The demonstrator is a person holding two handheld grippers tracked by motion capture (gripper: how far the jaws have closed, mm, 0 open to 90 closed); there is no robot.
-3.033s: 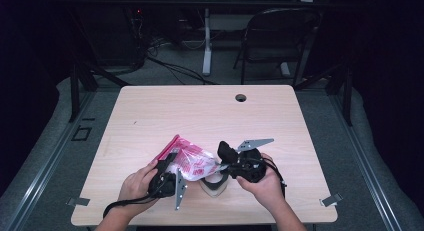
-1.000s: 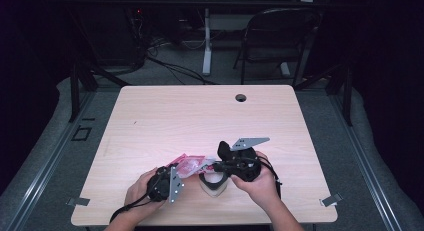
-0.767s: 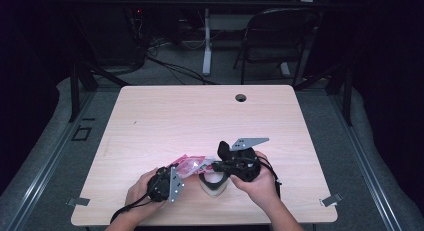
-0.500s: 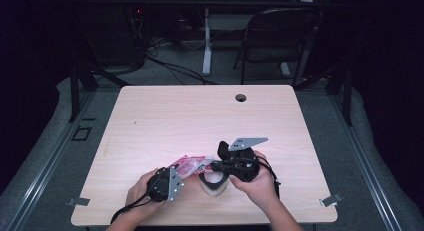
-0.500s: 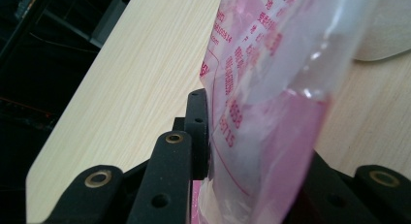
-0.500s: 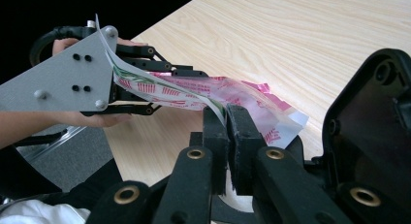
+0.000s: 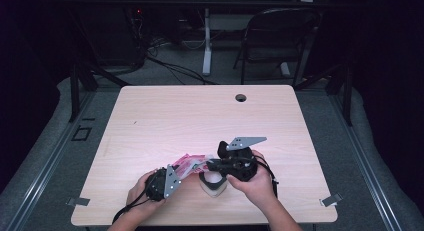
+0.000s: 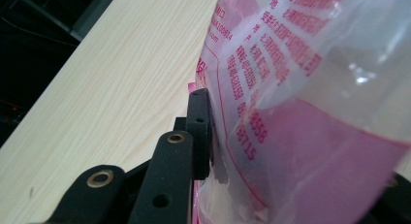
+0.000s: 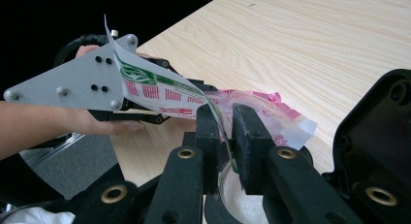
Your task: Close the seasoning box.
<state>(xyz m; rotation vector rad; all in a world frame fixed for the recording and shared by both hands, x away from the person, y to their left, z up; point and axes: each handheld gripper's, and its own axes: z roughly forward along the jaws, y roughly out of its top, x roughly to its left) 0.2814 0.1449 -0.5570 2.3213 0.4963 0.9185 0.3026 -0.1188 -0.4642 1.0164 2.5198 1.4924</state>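
A pink and clear plastic bag (image 7: 187, 163) with red print (image 8: 291, 88) stretches between my two grippers near the table's front edge. My left gripper (image 7: 181, 172) is shut on its lower end, and one black finger (image 8: 198, 117) presses against the film while the other is hidden behind the bag. My right gripper (image 7: 207, 164) (image 9: 226, 111) has just been opening. A thin white sheet (image 9: 155, 90) with green and red print runs through the narrow gap between its jaws, and the pads stand off it.
A white tape roll (image 7: 212, 185) (image 9: 228, 197) lies on the table (image 7: 200, 116) just under the right gripper. A round cable hole (image 7: 241, 97) sits near the table's far edge. A chair (image 7: 280, 36) stands beyond the table.
Three seconds ago the bag was spread wide and higher; now it is bunched small and low between the grippers. Over the last second neither hand has visibly moved.
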